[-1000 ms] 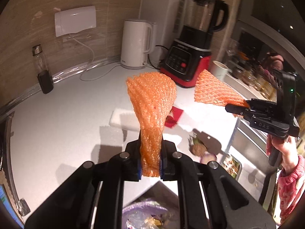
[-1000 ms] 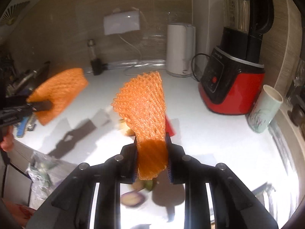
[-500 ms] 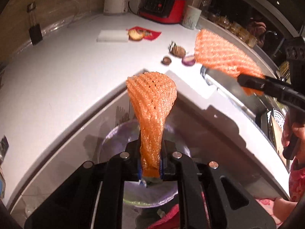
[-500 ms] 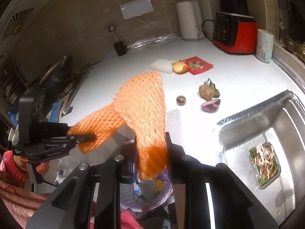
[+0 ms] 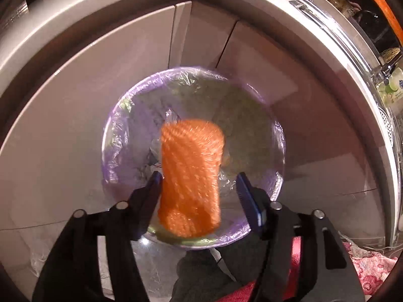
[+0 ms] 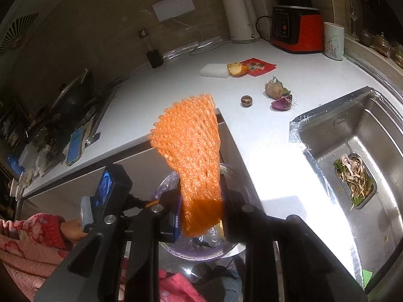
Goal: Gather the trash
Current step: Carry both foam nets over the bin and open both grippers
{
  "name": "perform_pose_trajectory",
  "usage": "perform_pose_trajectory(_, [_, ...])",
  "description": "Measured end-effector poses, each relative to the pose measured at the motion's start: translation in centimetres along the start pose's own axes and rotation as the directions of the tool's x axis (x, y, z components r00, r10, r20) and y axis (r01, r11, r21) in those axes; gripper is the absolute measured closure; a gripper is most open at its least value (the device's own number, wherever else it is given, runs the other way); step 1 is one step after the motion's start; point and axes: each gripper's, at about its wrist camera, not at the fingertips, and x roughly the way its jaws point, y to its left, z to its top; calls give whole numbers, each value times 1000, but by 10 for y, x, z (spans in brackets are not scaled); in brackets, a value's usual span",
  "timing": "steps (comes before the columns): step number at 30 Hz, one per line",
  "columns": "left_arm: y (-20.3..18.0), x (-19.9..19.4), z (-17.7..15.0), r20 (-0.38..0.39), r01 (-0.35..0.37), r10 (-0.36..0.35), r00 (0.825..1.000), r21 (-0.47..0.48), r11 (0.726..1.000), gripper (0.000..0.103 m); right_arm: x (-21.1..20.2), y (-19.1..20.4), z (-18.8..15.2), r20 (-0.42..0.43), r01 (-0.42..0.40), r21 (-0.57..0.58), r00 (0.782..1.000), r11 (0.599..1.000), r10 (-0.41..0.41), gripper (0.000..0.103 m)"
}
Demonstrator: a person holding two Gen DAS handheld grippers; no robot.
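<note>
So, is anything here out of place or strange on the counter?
Yes: food scraps lie loose on the white counter, namely an orange peel, a purple onion skin and a small brown shell. A phone overhangs the counter's edge.

The round mouth of the purple-lined bin [image 5: 194,115] lies open directly below the left gripper [image 5: 199,183], whose jaws stand wide apart with a blurred orange foam net [image 5: 191,176] between them. Grey cabinet doors [image 5: 75,100] close in behind the bin. The white bench [image 6: 176,93] corner overhangs it; the sink [image 6: 365,151] flanks the right.
</note>
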Motion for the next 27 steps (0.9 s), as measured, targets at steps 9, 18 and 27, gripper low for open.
perform_pose_trajectory(9, [0, -54, 9, 128, -1, 1, 992, 3, 1000, 26, 30, 15, -3, -76, -9, -35, 997, 999, 7, 77])
perform_pose_trajectory(18, [9, -133, 3, 274, -29, 42, 961, -49, 998, 19, 82, 41, -13, -195, -25, -143, 981, 989, -3, 77])
perform_pose_trajectory(27, [28, -161, -5, 298, -77, 109, 948, -117, 990, 15, 148, 68, -46, -326, -31, -292, 943, 956, -69, 76])
